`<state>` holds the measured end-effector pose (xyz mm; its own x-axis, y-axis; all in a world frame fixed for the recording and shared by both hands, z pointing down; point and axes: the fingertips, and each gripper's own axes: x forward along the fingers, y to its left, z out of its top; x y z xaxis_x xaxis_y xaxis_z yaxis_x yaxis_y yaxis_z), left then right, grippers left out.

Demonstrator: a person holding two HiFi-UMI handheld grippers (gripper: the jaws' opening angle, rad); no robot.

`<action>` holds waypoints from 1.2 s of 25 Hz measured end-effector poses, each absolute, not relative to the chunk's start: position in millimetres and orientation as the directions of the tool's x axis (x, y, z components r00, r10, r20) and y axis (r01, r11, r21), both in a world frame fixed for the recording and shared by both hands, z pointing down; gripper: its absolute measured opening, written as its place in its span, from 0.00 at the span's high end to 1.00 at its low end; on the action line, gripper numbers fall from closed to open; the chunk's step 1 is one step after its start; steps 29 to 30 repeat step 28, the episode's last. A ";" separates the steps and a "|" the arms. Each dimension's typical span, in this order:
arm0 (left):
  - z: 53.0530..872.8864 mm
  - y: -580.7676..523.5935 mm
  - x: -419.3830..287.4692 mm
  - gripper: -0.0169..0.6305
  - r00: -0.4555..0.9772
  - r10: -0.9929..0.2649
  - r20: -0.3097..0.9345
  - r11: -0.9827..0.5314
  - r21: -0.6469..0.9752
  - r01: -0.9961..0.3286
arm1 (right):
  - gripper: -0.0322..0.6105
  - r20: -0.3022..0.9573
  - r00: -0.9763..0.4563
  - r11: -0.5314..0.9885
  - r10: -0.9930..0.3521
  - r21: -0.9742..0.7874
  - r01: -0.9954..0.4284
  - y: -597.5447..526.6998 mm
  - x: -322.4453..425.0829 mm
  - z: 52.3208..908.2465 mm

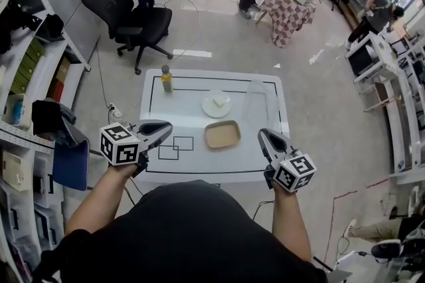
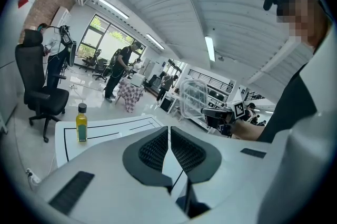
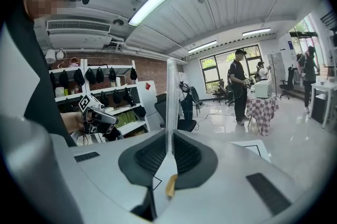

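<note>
My right gripper [image 1: 264,134] is shut on the thin wall of a clear plastic cover [image 1: 259,101], which stands up over the right side of the white table [image 1: 199,162]. In the right gripper view the cover's edge [image 3: 170,97] rises straight up from between the pads. My left gripper [image 1: 166,127] hovers over the table's left front, shut with nothing between its jaws. A tan tray [image 1: 222,134] lies between the two grippers. Behind it is a white plate [image 1: 216,104] with a pale piece on it. A yellow oil bottle [image 1: 166,79] stands at the far left.
Black lines and two small squares [image 1: 176,146] are marked on the table. A black office chair [image 1: 133,19] stands beyond it, with shelves [image 1: 26,76] along the left. People stand farther back near a checkered table [image 1: 287,9]. The left gripper view shows the bottle [image 2: 81,123] and the held cover [image 2: 194,98].
</note>
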<state>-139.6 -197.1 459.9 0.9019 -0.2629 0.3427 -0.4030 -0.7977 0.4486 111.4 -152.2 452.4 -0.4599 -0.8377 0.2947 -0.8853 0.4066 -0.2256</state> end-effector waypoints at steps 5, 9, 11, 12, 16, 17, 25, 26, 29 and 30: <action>462.3 -196.1 -137.6 0.93 0.904 -0.254 0.345 -0.801 0.448 -0.396 | 0.89 0.307 -0.461 0.414 -0.833 -0.207 -0.886 -151.6 109.8 454.6; 461.7 -196.7 -136.2 0.93 0.904 -0.253 0.345 -0.801 0.449 -0.396 | 0.89 0.305 -0.459 0.411 -0.835 -0.210 -0.887 -151.3 110.9 454.4; 461.0 -197.7 -136.0 0.93 0.904 -0.253 0.344 -0.801 0.450 -0.395 | 0.89 0.307 -0.457 0.409 -0.835 -0.210 -0.888 -151.2 111.5 454.3; 461.3 -198.5 -135.8 0.93 0.905 -0.253 0.343 -0.801 0.450 -0.395 | 0.89 0.309 -0.456 0.408 -0.835 -0.209 -0.889 -151.6 112.1 455.1; 466.6 -202.4 -134.0 0.93 0.904 -0.249 0.348 -0.802 0.449 -0.394 | 0.89 0.321 -0.443 0.394 -0.837 -0.209 -0.895 -155.6 117.0 464.2; 468.0 -202.6 -133.5 0.93 0.904 -0.248 0.350 -0.803 0.448 -0.393 | 0.89 0.322 -0.439 0.389 -0.838 -0.211 -0.897 -156.1 118.0 466.6; 464.2 -206.9 -130.4 0.93 0.901 -0.252 0.353 -0.815 0.425 -0.394 | 0.89 0.336 -0.426 0.367 -0.840 -0.226 -0.902 -158.2 120.0 473.7; 463.5 -208.0 -130.4 0.93 0.899 -0.257 0.355 -0.819 0.413 -0.398 | 0.89 0.338 -0.424 0.365 -0.840 -0.227 -0.903 -158.6 120.2 474.3; 463.0 -210.3 -130.5 0.93 0.893 -0.268 0.362 -0.828 0.387 -0.405 | 0.89 0.342 -0.421 0.360 -0.840 -0.228 -0.905 -159.7 120.2 475.7; 463.0 -210.3 -130.5 0.93 0.893 -0.268 0.362 -0.828 0.387 -0.405 | 0.89 0.342 -0.421 0.360 -0.840 -0.228 -0.905 -159.7 120.2 475.7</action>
